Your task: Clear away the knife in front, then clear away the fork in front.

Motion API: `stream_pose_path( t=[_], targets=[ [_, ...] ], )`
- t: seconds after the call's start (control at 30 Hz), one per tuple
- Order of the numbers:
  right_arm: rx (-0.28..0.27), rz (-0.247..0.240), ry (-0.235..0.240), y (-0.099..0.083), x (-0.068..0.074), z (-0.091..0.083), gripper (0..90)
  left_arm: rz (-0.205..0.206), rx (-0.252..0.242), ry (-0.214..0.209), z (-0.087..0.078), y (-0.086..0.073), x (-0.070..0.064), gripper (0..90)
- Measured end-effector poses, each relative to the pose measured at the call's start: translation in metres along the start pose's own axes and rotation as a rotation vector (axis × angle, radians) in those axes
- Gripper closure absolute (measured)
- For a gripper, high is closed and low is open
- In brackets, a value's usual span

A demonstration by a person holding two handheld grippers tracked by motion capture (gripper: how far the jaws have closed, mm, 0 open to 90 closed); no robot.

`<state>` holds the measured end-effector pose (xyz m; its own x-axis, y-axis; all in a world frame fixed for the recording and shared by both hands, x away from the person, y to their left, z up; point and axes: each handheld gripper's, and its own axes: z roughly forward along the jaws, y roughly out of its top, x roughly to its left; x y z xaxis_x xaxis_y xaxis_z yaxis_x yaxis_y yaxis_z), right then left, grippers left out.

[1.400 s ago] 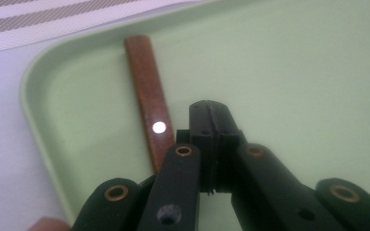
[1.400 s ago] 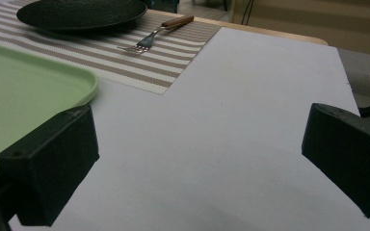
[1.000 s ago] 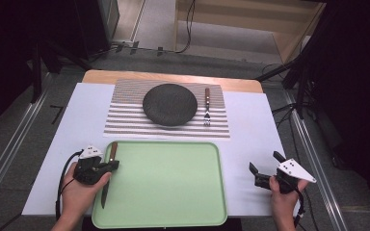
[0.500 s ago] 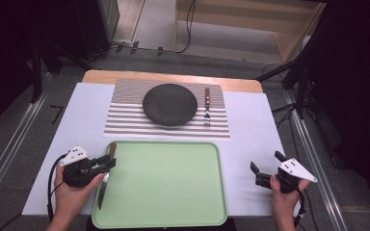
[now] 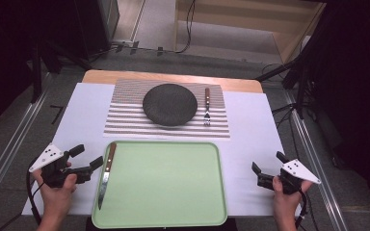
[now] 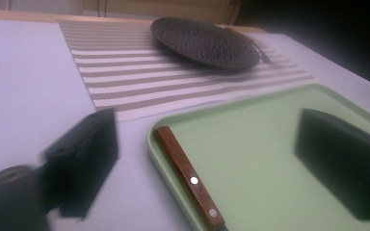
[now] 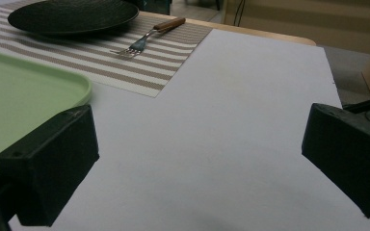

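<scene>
Even overhead light, dark surroundings; left tool [image 6: 212,159] view soft, jaws blurred.

High overhead plus 2 low views, tray [image 5: 173,183] shared

No readable text, labels or numbers — tray [image 5: 173,192], knife [image 5: 107,172] unmarked.

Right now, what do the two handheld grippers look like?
Both are black. The left gripper and the right gripper each have two blocky, square-ended jaws and a pale grey three-cornered plate on top marked with small dark dots. A black cable trails from each. No sleeves show at the forearms.
</scene>
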<state>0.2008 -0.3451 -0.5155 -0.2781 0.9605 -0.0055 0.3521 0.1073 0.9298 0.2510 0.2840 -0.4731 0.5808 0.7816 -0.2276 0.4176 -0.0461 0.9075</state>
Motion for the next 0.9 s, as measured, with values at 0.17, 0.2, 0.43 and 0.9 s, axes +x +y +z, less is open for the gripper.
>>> stream_pose_path(
  t=[0.17, 0.2, 0.43, 0.9],
  targets=[
    [-0.001, 0.001, 0.002, 0.003, 0.002, 0.000, 0.0, 0.000, -0.035, 0.032, -0.007, 0.000, 0.007, 0.0],
    [0.000, -0.006, 0.000, 0.004, 0.003, 0.000, 0.0, 0.007, -0.037, 0.047, -0.009, 0.001, 0.008, 0.0],
    [-0.025, -0.011, 0.027, 0.027, 0.012, 0.002, 0.0, 0.022, -0.037, 0.077, -0.010, -0.002, 0.018, 0.0],
    [-0.044, -0.037, 0.086, 0.077, 0.023, 0.040, 0.0, 0.033, -0.025, 0.084, -0.006, -0.008, 0.029, 0.0]
  ],
)
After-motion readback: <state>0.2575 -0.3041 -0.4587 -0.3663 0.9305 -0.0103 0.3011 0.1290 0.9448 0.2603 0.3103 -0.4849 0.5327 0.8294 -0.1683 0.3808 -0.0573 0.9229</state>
